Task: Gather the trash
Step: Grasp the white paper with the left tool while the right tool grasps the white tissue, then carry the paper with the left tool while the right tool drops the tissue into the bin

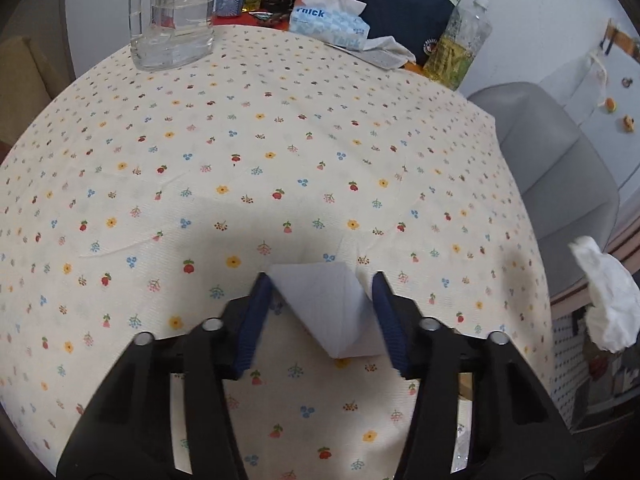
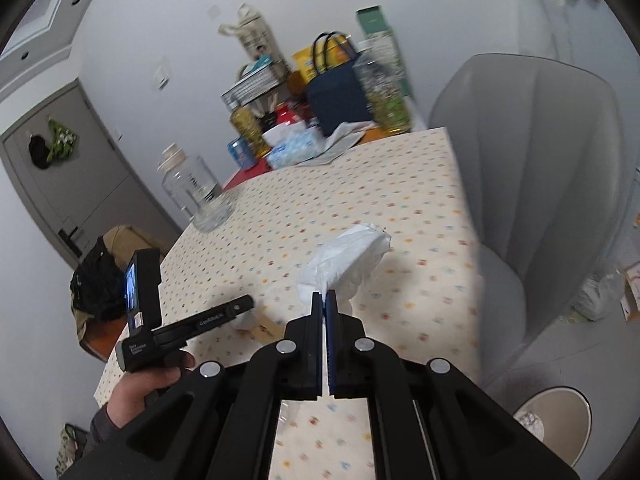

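Observation:
A folded white tissue lies on the flowered tablecloth. My left gripper is open, its blue fingers either side of the tissue, apart from it. My right gripper is shut on a crumpled white tissue and holds it above the table's right part. That crumpled tissue also shows at the right edge of the left wrist view. A beige trash bin stands on the floor at the lower right. The left gripper and the hand holding it show in the right wrist view.
A clear water jug, a tissue box, a navy bag, a plastic bottle and cans crowd the table's far end. A grey chair stands by the table's right side.

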The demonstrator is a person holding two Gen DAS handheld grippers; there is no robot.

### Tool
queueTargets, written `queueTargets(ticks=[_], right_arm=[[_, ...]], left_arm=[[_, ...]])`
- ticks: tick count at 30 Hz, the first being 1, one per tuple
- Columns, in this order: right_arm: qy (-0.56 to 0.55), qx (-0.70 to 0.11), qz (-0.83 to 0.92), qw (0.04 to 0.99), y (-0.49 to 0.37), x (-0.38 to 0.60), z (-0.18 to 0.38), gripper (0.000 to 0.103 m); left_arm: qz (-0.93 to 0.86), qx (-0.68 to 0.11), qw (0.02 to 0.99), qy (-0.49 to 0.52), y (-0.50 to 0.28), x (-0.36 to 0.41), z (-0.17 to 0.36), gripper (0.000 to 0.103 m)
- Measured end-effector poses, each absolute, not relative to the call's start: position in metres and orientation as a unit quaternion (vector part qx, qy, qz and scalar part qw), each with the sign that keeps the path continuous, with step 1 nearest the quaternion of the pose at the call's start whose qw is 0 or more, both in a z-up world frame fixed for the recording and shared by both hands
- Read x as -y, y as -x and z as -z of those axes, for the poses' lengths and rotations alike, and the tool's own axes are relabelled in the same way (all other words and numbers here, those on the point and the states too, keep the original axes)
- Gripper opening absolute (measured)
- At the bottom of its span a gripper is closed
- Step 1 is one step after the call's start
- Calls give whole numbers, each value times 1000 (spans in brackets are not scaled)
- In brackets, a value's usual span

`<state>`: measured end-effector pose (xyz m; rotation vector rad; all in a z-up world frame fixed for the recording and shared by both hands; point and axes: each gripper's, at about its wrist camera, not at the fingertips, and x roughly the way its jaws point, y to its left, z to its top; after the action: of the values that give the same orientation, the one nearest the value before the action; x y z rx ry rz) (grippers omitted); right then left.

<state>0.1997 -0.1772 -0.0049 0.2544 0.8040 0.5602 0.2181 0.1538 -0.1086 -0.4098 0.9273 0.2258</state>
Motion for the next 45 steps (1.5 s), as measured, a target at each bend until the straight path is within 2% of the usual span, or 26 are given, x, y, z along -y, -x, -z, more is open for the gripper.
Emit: queueTargets(ticks=[2, 5, 13, 23, 34, 45], right_arm=[[-121, -377, -249, 884, -190, 197, 3, 3], [-123, -370, -228, 892, -178, 226, 3, 3], [-138, -368, -158, 906, -155, 302, 20, 3], [-131, -385, -102, 908, -146, 365, 31, 3], [-143, -422, -59, 893, -130, 419, 64, 3], [-172, -464, -37, 868, -123, 457, 110, 3]], left_arm=[[-101, -444, 868, 199, -217, -156, 106, 31], [-101, -434, 872, 203, -210, -158, 97, 26], [-62, -390, 901, 181, -192, -130, 55, 26], [37, -384, 914, 128, -202, -32, 29, 26], [153, -411, 896, 66, -206, 113, 46, 26], [203, -446, 871, 31, -210, 193, 75, 26]])
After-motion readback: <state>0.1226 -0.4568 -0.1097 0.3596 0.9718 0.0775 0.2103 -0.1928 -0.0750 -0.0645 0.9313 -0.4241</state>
